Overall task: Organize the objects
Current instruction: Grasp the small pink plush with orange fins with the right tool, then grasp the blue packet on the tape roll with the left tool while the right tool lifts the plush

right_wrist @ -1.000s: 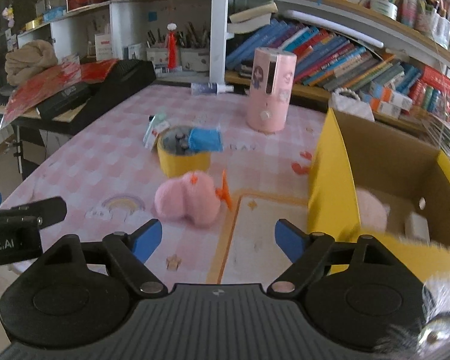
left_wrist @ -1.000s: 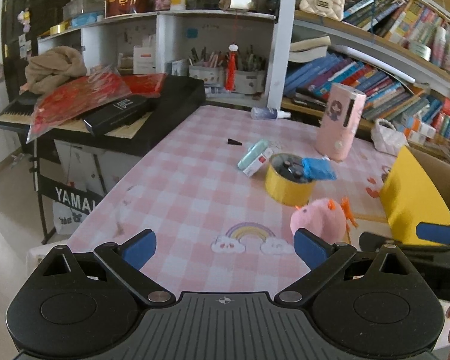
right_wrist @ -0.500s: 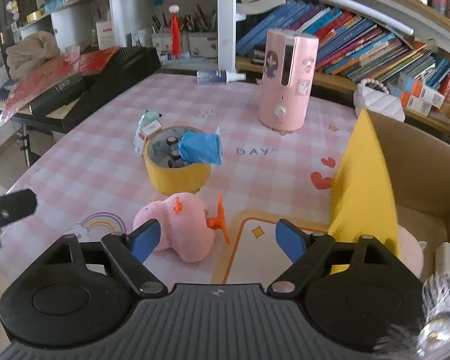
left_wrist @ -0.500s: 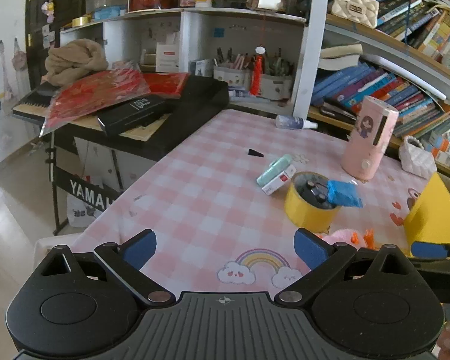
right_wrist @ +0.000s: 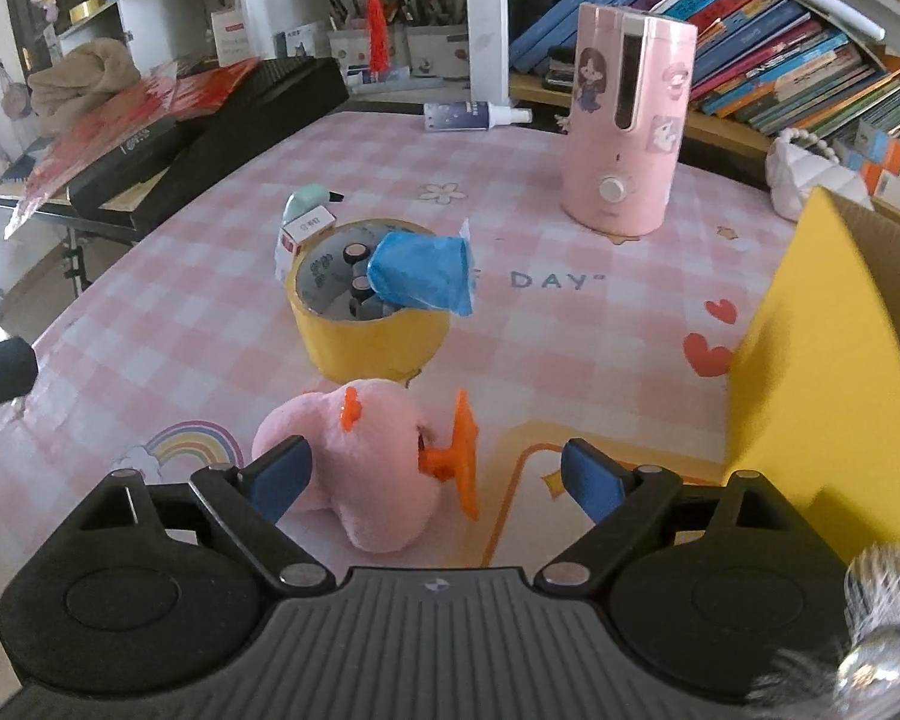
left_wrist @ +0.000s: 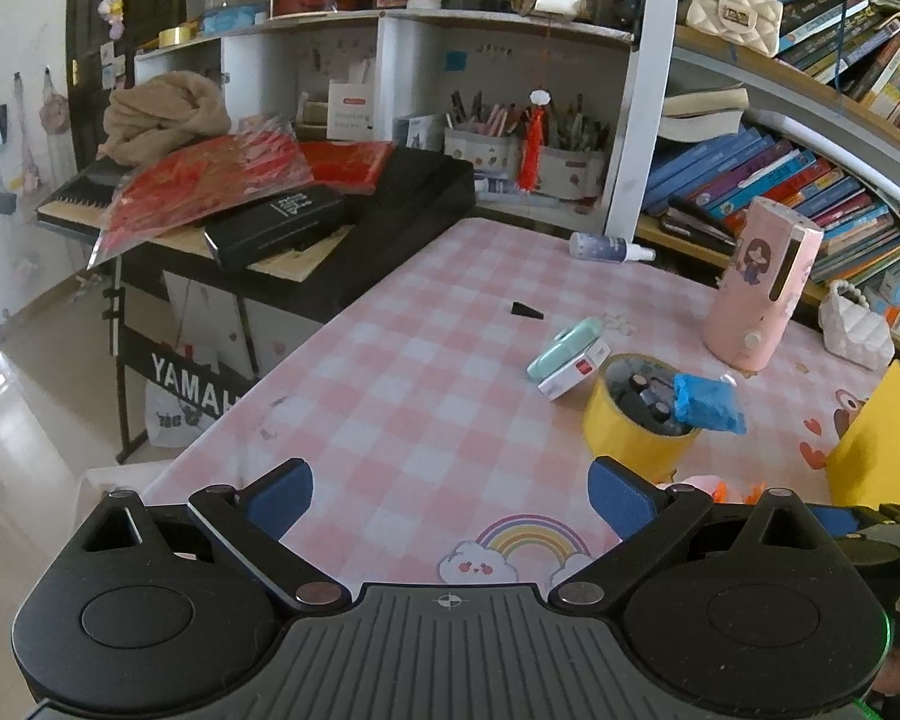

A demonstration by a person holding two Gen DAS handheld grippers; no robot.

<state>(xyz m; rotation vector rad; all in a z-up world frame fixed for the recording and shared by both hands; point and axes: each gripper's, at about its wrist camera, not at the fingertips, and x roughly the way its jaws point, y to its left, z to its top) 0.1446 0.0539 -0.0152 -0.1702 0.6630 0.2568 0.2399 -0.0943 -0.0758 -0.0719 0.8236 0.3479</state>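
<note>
**While my right tongs close in on the pink plush toy**

As my right tongs (right_wrist: 429, 477) come down with the jaws spread wide, having just been opening further, the pink plush toy (right_wrist: 366, 468) sits between the blue pads but nothing presses on it yet. It lies on the worktop (right_wrist: 210, 324) on its side, just in front of the yellow tape roll (right_wrist: 369, 330), with its orange fin (right_wrist: 459, 462) poking out towards my right pad. The cardboard box (right_wrist: 834, 360) with the yellow flap stands to the right, and I judge that is where the toy belongs.

To do this well, I think I should sink a little lower so the pads bracket the plump pink body, not the thin fin, which would slip or fold. Soft fabric gives, so I would close firmly and centre the toy before squeezing. I would also keep clear of the tape roll, since the blue packet (right_wrist: 420, 276) perched on its rim and the small batteries inside could tip out at a nudge.

My left tongs (left_wrist: 450, 495) hang wide apart too and hold nothing, over the bare checked cloth near the rainbow print (left_wrist: 519, 546). I would keep them out of the lifting path towards the box.
</note>
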